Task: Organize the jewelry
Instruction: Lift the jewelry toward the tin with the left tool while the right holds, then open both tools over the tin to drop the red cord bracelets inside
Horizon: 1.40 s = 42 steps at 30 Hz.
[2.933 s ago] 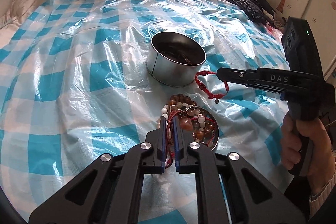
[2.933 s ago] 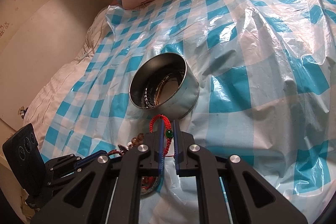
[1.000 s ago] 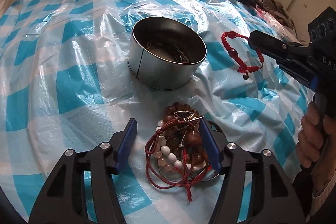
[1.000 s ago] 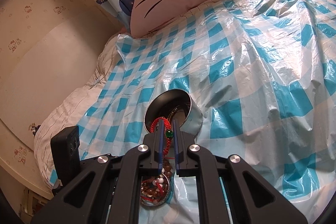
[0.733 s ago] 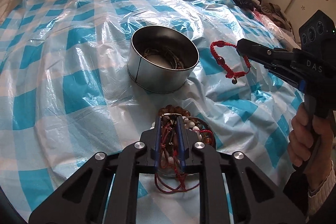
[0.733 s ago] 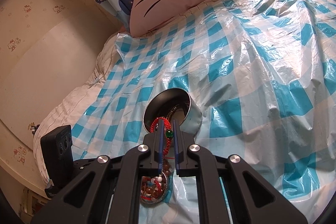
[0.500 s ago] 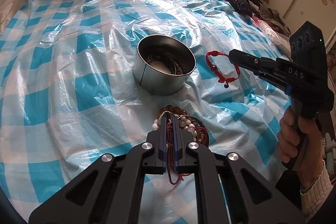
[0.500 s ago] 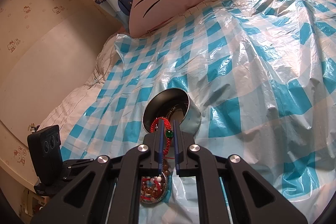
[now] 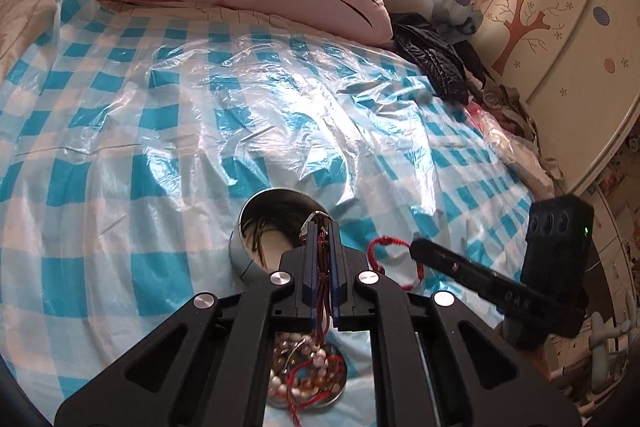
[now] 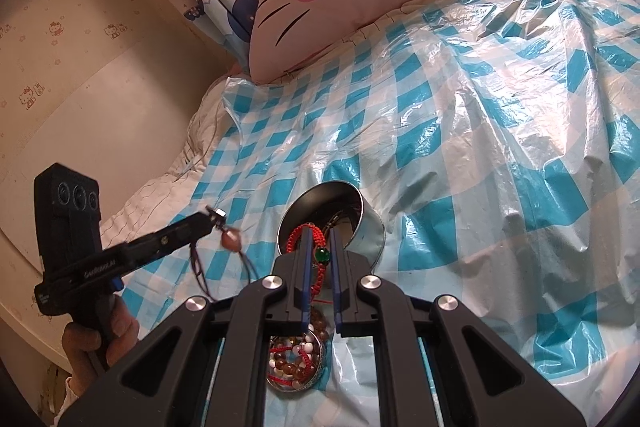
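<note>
— Two pieces are in the air at once, which is the worry. The left gripper (image 9: 321, 227) is clamped on a dark brown cord necklace with a reddish-brown stone pendant (image 10: 232, 238), lifted clear of the shallow round metal dish of mixed beads and red cords (image 10: 296, 359).

— And the right gripper (image 10: 319, 235)?

— Pinched shut on a red braided cord bracelet with a green bead (image 10: 322, 254), hanging just in front of the round silver metal tin (image 9: 276, 227) on the blue-and-white checked plastic sheet (image 9: 160, 147).

— So what could go wrong?

— Likely a snag. The necklace's cord trails down towards the dish, and I cannot tell if it is free of the heap; a quick lift might drag other strands out with it.

— And at the tin?

— Both pieces seem bound for it. If the grippers crowd its mouth together, the loops could tangle, or a loop could catch on the rim and hang outside. The tin on crinkled plastic may also tip if nudged.
</note>
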### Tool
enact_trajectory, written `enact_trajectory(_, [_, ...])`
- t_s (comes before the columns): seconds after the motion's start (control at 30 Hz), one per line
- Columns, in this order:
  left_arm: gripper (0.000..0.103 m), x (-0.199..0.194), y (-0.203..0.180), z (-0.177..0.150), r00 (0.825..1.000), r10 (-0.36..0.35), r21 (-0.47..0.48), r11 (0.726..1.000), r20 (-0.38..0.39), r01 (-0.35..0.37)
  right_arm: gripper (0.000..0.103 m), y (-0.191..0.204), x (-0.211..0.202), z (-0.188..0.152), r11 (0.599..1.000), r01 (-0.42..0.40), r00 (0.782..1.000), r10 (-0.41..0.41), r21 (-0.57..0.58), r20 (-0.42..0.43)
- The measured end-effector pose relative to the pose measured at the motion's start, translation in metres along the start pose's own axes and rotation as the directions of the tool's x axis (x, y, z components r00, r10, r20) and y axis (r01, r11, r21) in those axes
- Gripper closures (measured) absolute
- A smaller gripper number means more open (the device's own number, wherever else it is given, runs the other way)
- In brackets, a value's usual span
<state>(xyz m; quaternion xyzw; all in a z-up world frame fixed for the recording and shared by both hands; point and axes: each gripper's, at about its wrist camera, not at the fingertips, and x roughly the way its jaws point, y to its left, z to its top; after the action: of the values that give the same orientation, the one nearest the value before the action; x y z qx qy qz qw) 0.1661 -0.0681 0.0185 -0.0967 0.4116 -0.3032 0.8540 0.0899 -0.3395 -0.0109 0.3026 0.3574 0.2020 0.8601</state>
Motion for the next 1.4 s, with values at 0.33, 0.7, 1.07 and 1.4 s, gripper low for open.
enact_trajectory(0.33, [0.048,0.033,0.018,-0.001,0.974,0.226,-0.029,0.974,0.02,-0.226,0.094,0.008,0.015,0.011,1.0,-0.016,1.0,0.016,-0.013,-0.012])
enact_trajectory(0.7, [0.026,-0.038,0.015,-0.076,0.932,0.357,0.042,0.932,0.06,-0.36,0.075,0.029,0.091,0.025,0.988,0.09,0.989,-0.103,-0.126,-0.102])
enact_trajectory(1.07, [0.012,-0.061,0.003,-0.116,0.9,0.426,0.047,0.901,0.095,-0.432,0.03,0.038,-0.007,-0.019,0.947,0.264,0.964,-0.26,-0.18,0.049])
enact_trajectory(1.4, [0.011,-0.054,-0.026,-0.125,0.893,0.438,0.178,0.875,0.103,-0.45,0.026,0.028,-0.024,-0.046,0.952,0.282,0.959,-0.283,-0.119,0.012])
